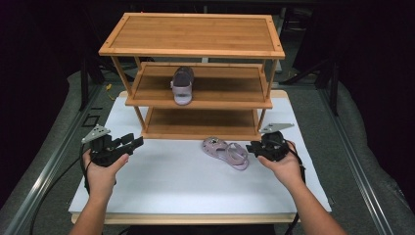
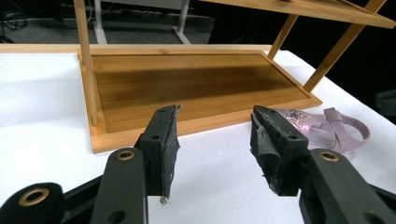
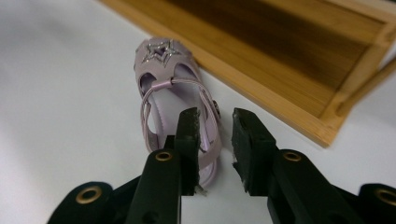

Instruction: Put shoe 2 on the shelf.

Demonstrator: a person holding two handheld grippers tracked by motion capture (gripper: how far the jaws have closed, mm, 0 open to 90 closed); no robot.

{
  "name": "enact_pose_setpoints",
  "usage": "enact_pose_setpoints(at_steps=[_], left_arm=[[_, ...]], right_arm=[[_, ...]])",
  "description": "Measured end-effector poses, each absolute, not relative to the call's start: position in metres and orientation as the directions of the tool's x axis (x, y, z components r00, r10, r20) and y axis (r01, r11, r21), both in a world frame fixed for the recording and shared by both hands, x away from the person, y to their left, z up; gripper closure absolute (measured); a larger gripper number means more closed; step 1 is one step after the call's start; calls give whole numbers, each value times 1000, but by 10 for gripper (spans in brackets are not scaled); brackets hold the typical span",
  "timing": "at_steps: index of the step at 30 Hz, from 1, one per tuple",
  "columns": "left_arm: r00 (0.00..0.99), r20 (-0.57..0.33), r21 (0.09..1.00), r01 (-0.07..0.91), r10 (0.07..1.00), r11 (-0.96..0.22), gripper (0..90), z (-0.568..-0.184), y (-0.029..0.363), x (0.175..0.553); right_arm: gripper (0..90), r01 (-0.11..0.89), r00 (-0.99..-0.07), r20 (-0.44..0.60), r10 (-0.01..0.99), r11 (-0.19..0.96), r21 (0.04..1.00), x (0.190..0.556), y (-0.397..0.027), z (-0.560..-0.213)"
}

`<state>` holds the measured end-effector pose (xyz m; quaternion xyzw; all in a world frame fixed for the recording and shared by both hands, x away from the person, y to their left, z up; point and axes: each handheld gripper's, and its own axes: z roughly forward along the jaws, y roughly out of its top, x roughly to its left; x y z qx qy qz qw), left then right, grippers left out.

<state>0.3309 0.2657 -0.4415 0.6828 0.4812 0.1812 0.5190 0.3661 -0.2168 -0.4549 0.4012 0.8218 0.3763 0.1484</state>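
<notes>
On the white tabletop [image 1: 161, 181], a purple sandal [image 1: 226, 152] lies lengthwise just beyond the right gripper [image 3: 215, 133], fingers apart and empty; left gripper [image 1: 128, 143], fingers apart, sits farther off.

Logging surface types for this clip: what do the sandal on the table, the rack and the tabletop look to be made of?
Sandal on the table: likely glossy lilac synthetic or faux leather, going by the sheen on its straps, with a glittery star on the toe.
Rack: light wood, possibly bamboo, with visible grain and a smooth satin finish.
Tabletop: matte white sheet over a wood-coloured edge; the sheet's material is unclear.
</notes>
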Motion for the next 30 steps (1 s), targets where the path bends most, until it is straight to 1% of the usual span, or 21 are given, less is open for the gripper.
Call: enact_pose_setpoints(at_steps=[1,3,4,6,7,8,10,11,12,13,14,16,17,19,20,21,23,25,28,29,30], left_arm=[[471,-253,882,470,845,2,513,-442,265,331],[471,-254,880,476,845,0,513,-443,266,332],[470,-256,879,477,845,1,513,-443,266,332],[468,-260,877,480,844,4,512,-444,267,333],[467,-264,876,482,844,7,512,-444,267,333],[467,-264,876,482,844,7,512,-444,267,333],[468,-264,876,482,844,6,511,-445,268,333],[468,-265,876,482,843,8,511,-444,268,333],[468,-265,875,483,843,7,510,-444,268,333],[468,-266,875,485,842,7,510,-444,269,333],[469,-266,875,484,842,7,510,-444,269,333],[467,-270,875,484,842,12,510,-444,270,333],[466,-271,875,484,842,14,510,-444,270,333],[467,-271,875,484,842,13,510,-444,271,333],[468,-271,875,485,841,12,510,-444,271,333],[467,-271,874,486,841,12,510,-444,271,334],[466,-274,873,487,841,15,510,-444,272,334],[466,-274,873,487,841,15,510,-444,272,334],[466,-274,873,488,841,14,510,-444,272,334],[465,-275,873,488,842,15,510,-445,273,334],[464,-275,872,489,842,16,510,-445,273,334]], right_arm=[[700,563,-660,28,751,469,681,380,-209,-452],[700,559,-668,10,744,493,667,385,-206,-452],[699,561,-678,-9,735,526,639,391,-201,-451],[691,574,-706,6,708,569,589,402,-193,-450],[691,560,-735,-32,677,633,535,410,-184,-450],[691,560,-735,-32,677,633,535,410,-184,-450],[691,544,-768,-41,639,685,484,417,-175,-453],[691,544,-770,-71,634,710,448,420,-170,-453],[693,535,-783,-79,617,733,421,424,-167,-454],[700,527,-789,-103,605,754,392,426,-162,-454],[714,520,-804,-99,586,775,360,430,-156,-456],[726,487,-830,-130,543,817,309,434,-148,-459],[728,484,-840,-118,530,829,281,436,-144,-461],[738,461,-859,-127,497,857,230,439,-136,-465],[758,446,-867,-144,477,872,202,441,-133,-467],[775,436,-877,-149,456,887,151,444,-128,-471],[775,440,-878,-141,458,887,138,447,-127,-472],[780,441,-884,-123,450,892,95,451,-124,-476],[786,427,-891,-134,433,901,73,454,-123,-478],[808,430,-892,-120,436,900,73,455,-123,-479],[808,430,-892,-120,436,900,73,455,-123,-479]])
